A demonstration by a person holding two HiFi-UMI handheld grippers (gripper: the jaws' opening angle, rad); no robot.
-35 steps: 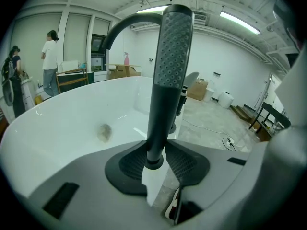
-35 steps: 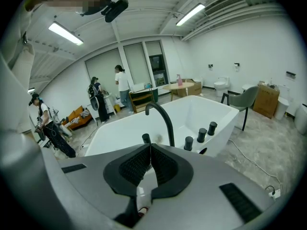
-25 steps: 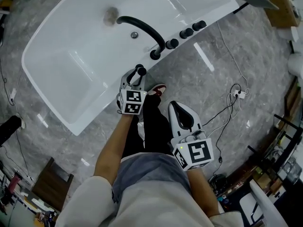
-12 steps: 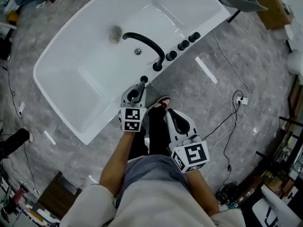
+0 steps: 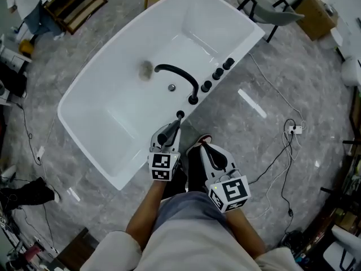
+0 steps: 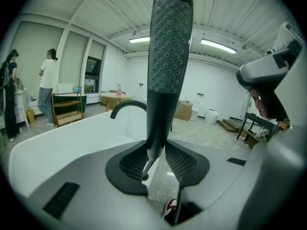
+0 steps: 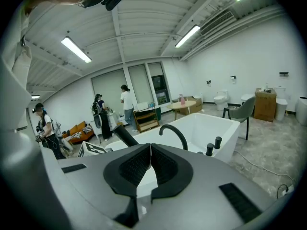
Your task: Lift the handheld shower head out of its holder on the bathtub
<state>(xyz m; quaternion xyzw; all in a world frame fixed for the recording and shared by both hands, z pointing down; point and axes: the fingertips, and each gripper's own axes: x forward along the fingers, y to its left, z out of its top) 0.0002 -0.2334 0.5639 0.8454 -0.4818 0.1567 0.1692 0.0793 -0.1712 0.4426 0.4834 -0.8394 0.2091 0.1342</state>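
Note:
My left gripper [image 5: 169, 133] is shut on the black handheld shower head [image 5: 176, 123], just off the near rim of the white bathtub [image 5: 107, 168]. In the left gripper view the shower head [image 6: 168, 56] stands upright between the pads, its dotted spray face toward the camera, and the gripper [image 6: 156, 163] clamps its thin lower handle. Its holder on the rim is hidden from me. My right gripper [image 5: 210, 153] hangs to the right over the floor. The right gripper [image 7: 150, 164] is shut with nothing in it; the shower head [image 7: 125, 137] shows at its left.
A black curved faucet [image 5: 179, 75] and three black knobs [image 5: 218, 74] line the tub's near rim. Cables and a power strip [image 5: 293, 130] lie on the grey floor at right. A grey chair [image 5: 279, 17] stands behind the tub. People [image 7: 127, 104] stand far off.
My left gripper has risen with the shower head in it, away from the tub rim. The right gripper has also come up a little. The tub now looks smaller and farther.

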